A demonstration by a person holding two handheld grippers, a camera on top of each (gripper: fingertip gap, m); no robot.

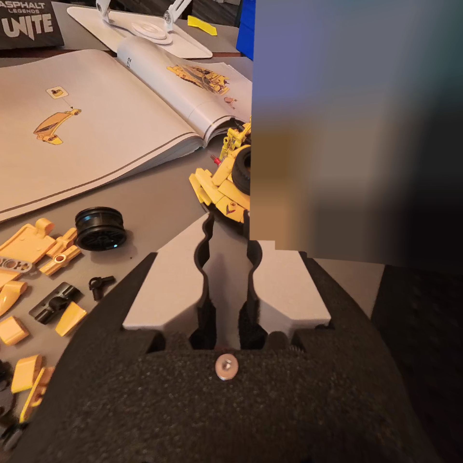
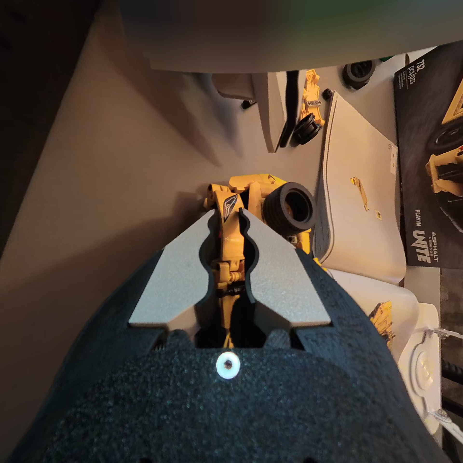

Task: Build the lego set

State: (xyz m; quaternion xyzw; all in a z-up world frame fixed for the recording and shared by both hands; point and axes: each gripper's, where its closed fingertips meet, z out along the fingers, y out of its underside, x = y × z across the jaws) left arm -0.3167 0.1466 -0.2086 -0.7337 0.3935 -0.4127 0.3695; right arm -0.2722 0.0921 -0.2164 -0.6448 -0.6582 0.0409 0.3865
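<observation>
The partly built yellow lego car (image 2: 230,240) lies on the grey table, with a black tyre (image 2: 290,210) on its right side. My right gripper (image 2: 227,213) is shut on the car's yellow body, which fills the gap between its jaws. In the left wrist view the car's nose (image 1: 220,185) and a tyre (image 1: 241,172) lie just beyond my left gripper (image 1: 226,216). That gripper is open and empty, with bare table between its fingers. The rest of the car is hidden there.
An open instruction booklet (image 1: 100,120) lies at the back left. Left of my left gripper are a black wheel rim (image 1: 100,229), loose yellow parts (image 1: 32,243) and black connectors (image 1: 57,300). The dark set box (image 2: 431,150) and a white stand (image 1: 150,32) are farther back. Some 8 cm of space lies between my two pairs of fingers. The black wheel rim (image 1: 100,229) is closer to my left gripper, around 8 cm from its tips; the right tips are 15 cm off. It turns up in the right wrist view (image 2: 311,119) as well.
</observation>
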